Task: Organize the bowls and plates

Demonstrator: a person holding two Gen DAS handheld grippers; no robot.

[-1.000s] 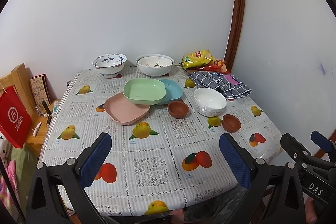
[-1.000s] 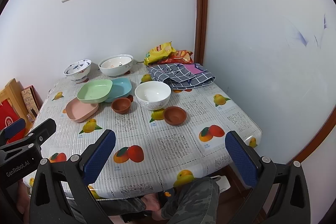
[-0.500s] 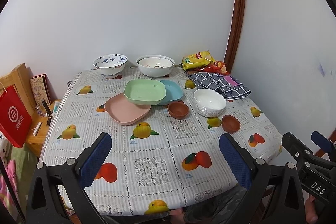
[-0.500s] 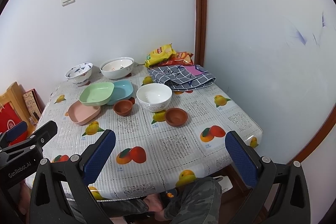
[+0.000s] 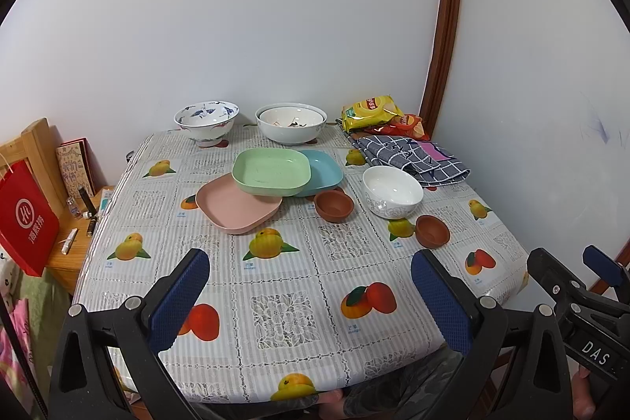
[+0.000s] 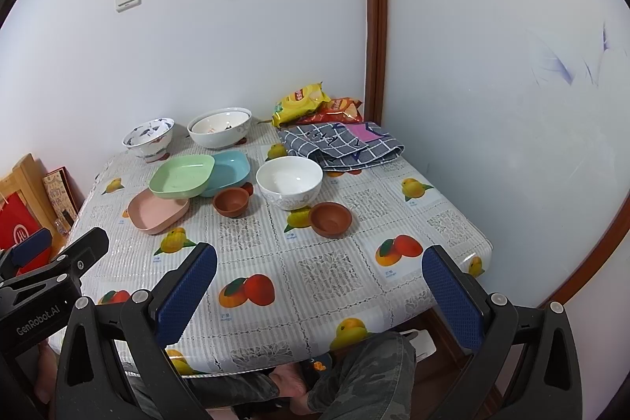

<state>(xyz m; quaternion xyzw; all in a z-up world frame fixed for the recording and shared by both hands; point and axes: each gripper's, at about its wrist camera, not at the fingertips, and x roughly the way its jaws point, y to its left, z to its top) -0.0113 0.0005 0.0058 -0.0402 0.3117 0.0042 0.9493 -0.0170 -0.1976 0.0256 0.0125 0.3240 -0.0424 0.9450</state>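
Note:
On the fruit-print table a green plate (image 5: 271, 171) lies across a pink plate (image 5: 236, 206) and a blue plate (image 5: 325, 174). Two small brown bowls (image 5: 334, 206) (image 5: 432, 231) flank a white bowl (image 5: 392, 191). A blue-patterned bowl (image 5: 206, 121) and a large white bowl (image 5: 291, 123) stand at the far edge. My left gripper (image 5: 311, 302) hangs open over the near table edge, holding nothing. My right gripper (image 6: 321, 296) is open too, near the front right corner. In the right wrist view the same green plate (image 6: 182, 176) and white bowl (image 6: 289, 182) sit mid-table.
Snack bags (image 5: 372, 112) and a checked cloth (image 5: 409, 160) fill the far right corner by the walls. A wooden side stand (image 5: 75, 247) with a red bag (image 5: 25, 219) is left of the table. A person's legs (image 6: 354, 372) are under the near edge.
Both grippers have risen and drawn back a little, so the table sits slightly lower in both views. The dishes have not moved.

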